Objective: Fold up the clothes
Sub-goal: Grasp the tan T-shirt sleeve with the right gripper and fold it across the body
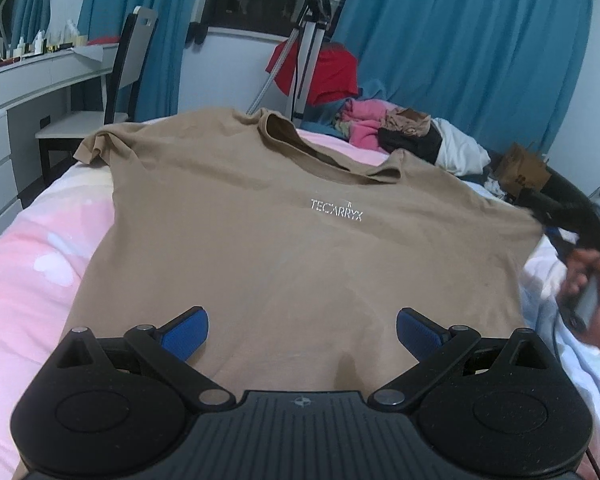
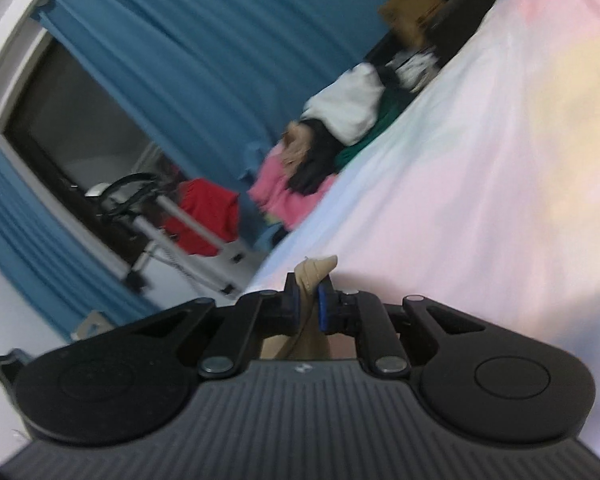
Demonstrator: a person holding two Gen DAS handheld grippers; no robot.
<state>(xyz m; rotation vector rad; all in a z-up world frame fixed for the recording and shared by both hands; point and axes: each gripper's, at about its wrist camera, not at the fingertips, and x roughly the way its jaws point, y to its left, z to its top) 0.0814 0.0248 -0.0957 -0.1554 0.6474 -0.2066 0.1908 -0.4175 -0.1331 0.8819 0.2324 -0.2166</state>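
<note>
Tan T-shirt [image 1: 284,248] lies spread on the bed [image 1: 32,264] ahead of the left gripper's [image 1: 302,334] spread fingers; right gripper [image 2: 309,302] pinches what looks like its sleeve edge, probably mid-fold, calling for carrying inward.

We see a tan short-sleeved t-shirt [image 1: 284,248] spread front-up on the pink bedcover, white "TECARRYX" print on the chest, collar pointing away. Its far-left sleeve lies crumpled. We note its right edge drawn taut and lifted; a small fold of tan fabric is pinched there.
</note>
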